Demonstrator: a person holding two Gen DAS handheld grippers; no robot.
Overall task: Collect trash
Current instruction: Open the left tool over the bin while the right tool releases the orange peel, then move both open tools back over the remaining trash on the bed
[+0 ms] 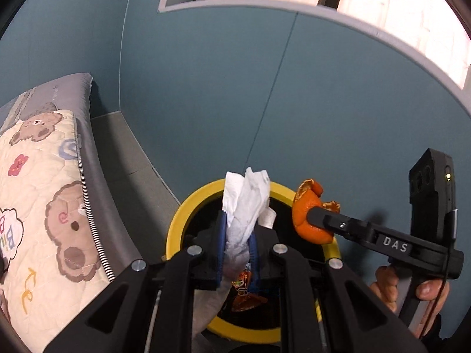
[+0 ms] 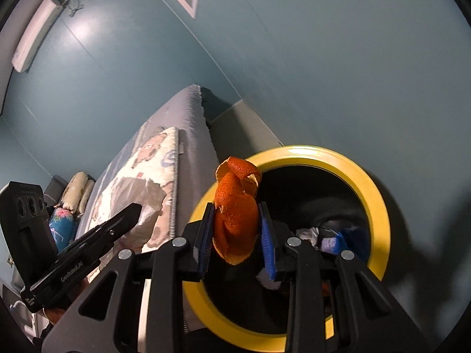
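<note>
Bed: the mattress with its bear-print quilted cover (image 1: 44,194) lies to your left, close beside the bin.
Bin: the round black bin with a yellow plastic rim (image 2: 374,194) stands on the floor by the blue wall, directly under both your tools; scraps already lie in it.
Left gripper (image 1: 238,247): its blue pads are pressed together on the crumpled white paper tissue (image 1: 247,203), which sticks up above the bin mouth.
Right gripper (image 2: 237,229): its jaws are clamped on the curled orange citrus peel (image 2: 235,214), held over the near rim of the bin.
Tissue handling: light, soft, it likely clings to the pads; you hold it mid-wad, which looks sound.
Peel handling: light, springy, a little slick and easily torn; your hold across its thick middle seems the right place.
Next: you probably need both loads well over the black opening before you let go.
</note>
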